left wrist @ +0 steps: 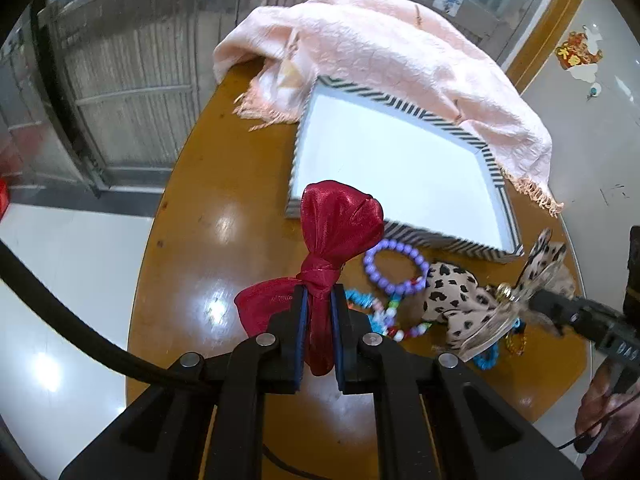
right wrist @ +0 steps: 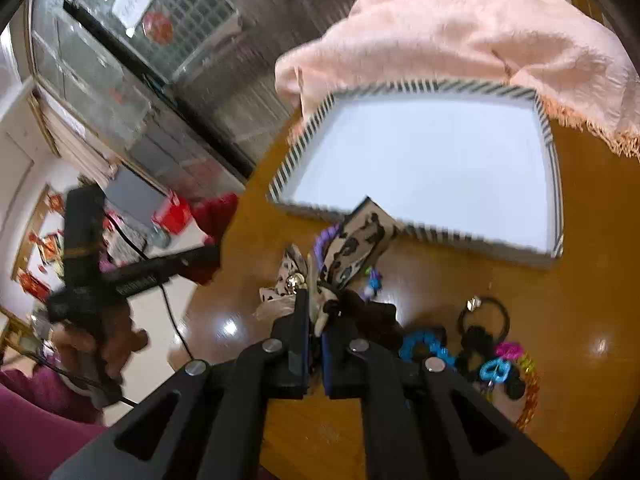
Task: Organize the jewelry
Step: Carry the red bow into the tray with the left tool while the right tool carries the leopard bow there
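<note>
- The table [left wrist: 224,216] is showing a brown wood-look top with a glossy, lacquered finish that is throwing back bright spots of light.
- The red bow [left wrist: 340,224] is gleaming like satin cloth, smooth and shiny.
- The pink scarf [left wrist: 400,52] is looking like soft, matt, crinkled cloth, fraying into a fringe at its edges.
- The tray [left wrist: 400,160] is showing a smooth, pale, matt floor and a black-and-white striped rim.
- The purple bead bracelet [left wrist: 394,266] is looking like glossy plastic.
- The leopard-print bow [left wrist: 452,296] is looking like matt printed cloth.
- The left gripper [left wrist: 320,332] is looking like matt black plastic with round metal pins.
</note>
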`<state>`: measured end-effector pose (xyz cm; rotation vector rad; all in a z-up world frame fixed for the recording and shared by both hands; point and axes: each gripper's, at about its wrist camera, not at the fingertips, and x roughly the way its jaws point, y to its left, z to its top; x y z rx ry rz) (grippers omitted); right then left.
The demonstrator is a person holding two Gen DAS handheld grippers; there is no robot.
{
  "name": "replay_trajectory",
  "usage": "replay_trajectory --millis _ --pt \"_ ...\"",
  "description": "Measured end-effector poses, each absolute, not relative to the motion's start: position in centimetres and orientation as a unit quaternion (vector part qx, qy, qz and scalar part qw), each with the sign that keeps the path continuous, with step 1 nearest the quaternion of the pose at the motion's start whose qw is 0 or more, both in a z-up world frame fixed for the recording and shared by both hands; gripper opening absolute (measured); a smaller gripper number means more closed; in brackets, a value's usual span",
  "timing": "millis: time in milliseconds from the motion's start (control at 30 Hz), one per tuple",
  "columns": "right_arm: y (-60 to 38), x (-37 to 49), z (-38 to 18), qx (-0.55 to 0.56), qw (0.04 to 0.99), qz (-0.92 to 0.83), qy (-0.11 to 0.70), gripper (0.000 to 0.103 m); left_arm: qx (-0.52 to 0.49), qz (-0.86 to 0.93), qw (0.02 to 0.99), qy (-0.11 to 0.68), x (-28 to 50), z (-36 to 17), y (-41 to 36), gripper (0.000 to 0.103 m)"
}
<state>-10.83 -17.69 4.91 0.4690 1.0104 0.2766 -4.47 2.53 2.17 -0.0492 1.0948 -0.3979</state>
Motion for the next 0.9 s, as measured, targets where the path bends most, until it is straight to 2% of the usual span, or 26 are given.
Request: replay_trajectory --millis 433,900 --pt "-21.5 -5.0 6.9 0.237 0.865 0.096 0.431 0.004 0.006 -0.198 0.846 0.496 0.4 3.7 -1.8 0.002" --pt "-23.4 3.3 0.0 0.258 0.844 0.073 0.465 0.004 0.037 -0.161 0.825 0.541 7.9 -1.2 -6.1 0.002"
